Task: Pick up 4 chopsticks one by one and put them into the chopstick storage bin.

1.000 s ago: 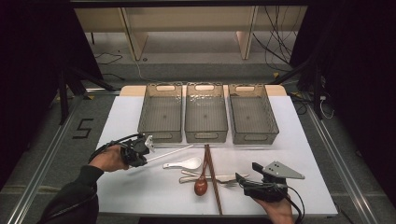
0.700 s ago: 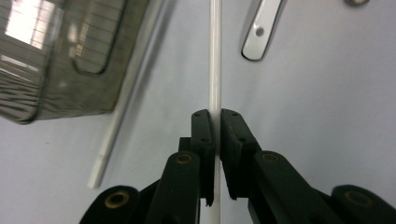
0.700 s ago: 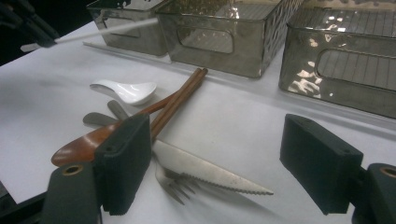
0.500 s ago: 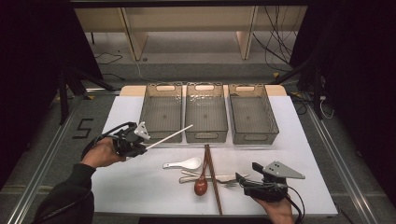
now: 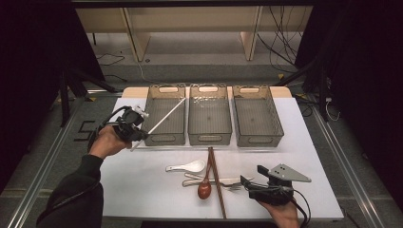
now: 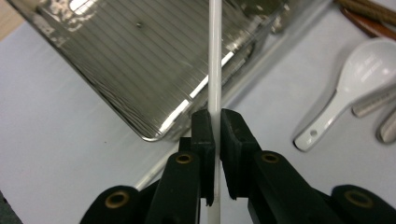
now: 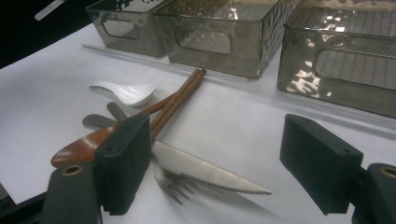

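My left gripper [image 5: 139, 132] is held above the table's left edge, beside the left basket [image 5: 153, 102]. It is shut on a thin white chopstick [image 5: 165, 115] that slants up over that basket's inside. In the left gripper view the chopstick [image 6: 215, 56] runs straight up between the two pads of the left gripper [image 6: 215, 119], with the basket floor [image 6: 140, 70] beneath. My right gripper [image 5: 249, 177] rests near the front right of the table, open, and in the right gripper view a knife [image 7: 210, 173] and fork [image 7: 175, 186] lie between the jaws of the right gripper [image 7: 224, 158].
Three mesh baskets stand in a row; the middle [image 5: 209, 137] and right [image 5: 258, 137] ones hold nothing. A white spoon [image 5: 187, 167], brown chopsticks [image 5: 216, 183] and a wooden spoon [image 5: 204, 189] lie mid-table. Another white stick [image 7: 121, 50] lies along the baskets' front.
The left gripper has risen and moved toward the baskets, carrying the white chopstick off the table until it slants over the left basket. The right gripper has stayed put.
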A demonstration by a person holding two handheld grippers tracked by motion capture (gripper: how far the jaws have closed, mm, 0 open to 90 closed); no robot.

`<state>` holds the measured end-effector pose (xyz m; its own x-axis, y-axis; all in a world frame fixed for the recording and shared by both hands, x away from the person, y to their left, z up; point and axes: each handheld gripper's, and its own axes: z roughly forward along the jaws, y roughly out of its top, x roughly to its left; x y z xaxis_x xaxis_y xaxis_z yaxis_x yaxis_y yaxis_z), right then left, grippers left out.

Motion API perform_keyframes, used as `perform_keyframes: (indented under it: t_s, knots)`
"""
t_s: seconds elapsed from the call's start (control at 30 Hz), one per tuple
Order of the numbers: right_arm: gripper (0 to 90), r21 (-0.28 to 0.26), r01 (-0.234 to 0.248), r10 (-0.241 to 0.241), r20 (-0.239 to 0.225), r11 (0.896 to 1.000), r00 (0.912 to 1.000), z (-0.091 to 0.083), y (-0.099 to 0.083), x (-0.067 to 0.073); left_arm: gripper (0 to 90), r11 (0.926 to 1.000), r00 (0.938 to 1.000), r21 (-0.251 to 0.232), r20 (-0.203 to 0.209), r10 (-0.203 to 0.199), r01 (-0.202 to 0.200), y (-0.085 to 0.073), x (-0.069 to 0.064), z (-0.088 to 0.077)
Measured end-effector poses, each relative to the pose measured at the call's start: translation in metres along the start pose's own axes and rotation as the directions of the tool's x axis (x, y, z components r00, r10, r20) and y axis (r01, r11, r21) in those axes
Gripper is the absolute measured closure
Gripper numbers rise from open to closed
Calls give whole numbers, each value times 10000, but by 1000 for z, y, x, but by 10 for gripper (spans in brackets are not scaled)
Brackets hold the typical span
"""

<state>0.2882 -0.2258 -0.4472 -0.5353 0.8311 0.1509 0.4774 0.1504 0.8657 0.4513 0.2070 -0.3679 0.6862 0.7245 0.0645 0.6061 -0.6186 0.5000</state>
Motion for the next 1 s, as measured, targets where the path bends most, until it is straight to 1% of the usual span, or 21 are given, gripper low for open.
perform_keyframes:
  t_s: [0.03, 0.07, 0.1, 0.13, 0.17, 0.2, 0.23, 0.33, 0.37, 0.4, 0.43, 0.47, 0.5, 0.53, 0.63, 0.67, 0.77, 0.8, 0.9, 0.93, 1.0]
  knots:
    - [257, 0, 0, 0, 0, 10000, 10000, 0, 0, 0, 838, 10000, 10000, 0, 0, 0, 0, 0, 0, 0]
    - [257, 6, -2, 2, 1, 10000, 10000, 0, 0, 0, 837, 9993, 9994, -113, -11, -343, 343, 4, 6, 0]
    - [257, -1, 3, -3, 8, 10000, 10000, 0, 0, 0, 837, 9993, 9994, -113, -11, -343, 343, 4, 6, 0]
    - [257, -3, -1, 1, 5, 10000, 10000, 0, 0, 0, 838, 9975, 9978, -243, -7, -666, 665, 8, 12, 0]
    - [257, -3, -1, 1, 5, 10000, 10000, 0, 0, 0, 837, 9975, 9978, -243, -7, -666, 665, 8, 12, 0]
    - [257, 5, -3, 3, -1, 10000, 10000, 0, 0, 0, 837, 9944, 9954, -439, -42, -960, 957, 11, 18, 0]
    - [257, 5, -3, 3, -1, 10000, 10000, 0, 0, 0, 837, 9944, 9954, -439, -42, -960, 957, 11, 18, 0]
    - [257, -5, 3, -3, 0, 10000, 10000, 0, 0, 0, 837, 9896, 9918, -698, -104, -1271, 1261, 19, 25, 2]
    - [257, -11, -5, 5, -6, 10000, 10000, 0, 0, -1, 837, 9896, 9918, -698, -104, -1271, 1261, 19, 25, 2]
    - [257, -11, -7, 7, -8, 10000, 10000, 0, 0, -1, 837, 9882, 9905, -733, -184, -1363, 1346, 24, 28, 4]
    - [257, -12, -2, 2, -4, 10000, 10000, 0, 0, -1, 837, 9882, 9905, -733, -184, -1363, 1346, 24, 28, 4]
    - [257, -3, -3, 3, -7, 10000, 10000, 0, 0, -1, 837, 9866, 9890, -785, -263, -1453, 1429, 28, 31, 6]
    - [257, -4, -5, 5, -10, 10000, 10000, 0, 0, -1, 837, 9866, 9890, -785, -263, -1453, 1429, 28, 31, 6]
    - [257, -2, 0, 0, -8, 10000, 10000, 0, 0, -1, 837, 9847, 9876, -852, -275, -1546, 1518, 32, 34, 8]
    - [257, -10, -10, 10, -20, 10000, 10000, 0, 0, -1, 837, 9830, 9864, -959, -353, -1604, 1564, 36, 37, 10]
    - [257, 4, 4, -4, -13, 10000, 10000, 0, 0, -1, 837, 9817, 9854, -997, -362, -1666, 1623, 39, 39, 12]
    - [257, 3, 1, -1, -27, 10000, 10000, 0, 0, -2, 837, 9799, 9840, -1045, -361, -1745, 1699, 42, 41, 16]
    - [257, 4, -14, 14, -27, 10000, 10000, 0, 0, -2, 837, 9791, 9828, -1048, -424, -1795, 1743, 44, 43, 20]
    - [257, 2, -18, 18, -37, 10000, 10000, 0, 0, -2, 837, 9780, 9821, -1084, -415, -1835, 1782, 45, 44, 23]
    - [257, 2, -25, 25, -46, 10000, 10000, 0, 0, -2, 837, 9770, 9818, -1129, -388, -1862, 1808, 46, 45, 27]
    - [257, 5, -22, 22, -47, 10000, 10000, 0, -1, -2, 837, 9775, 9818, -1124, -453, -1845, 1785, 47, 44, 30]
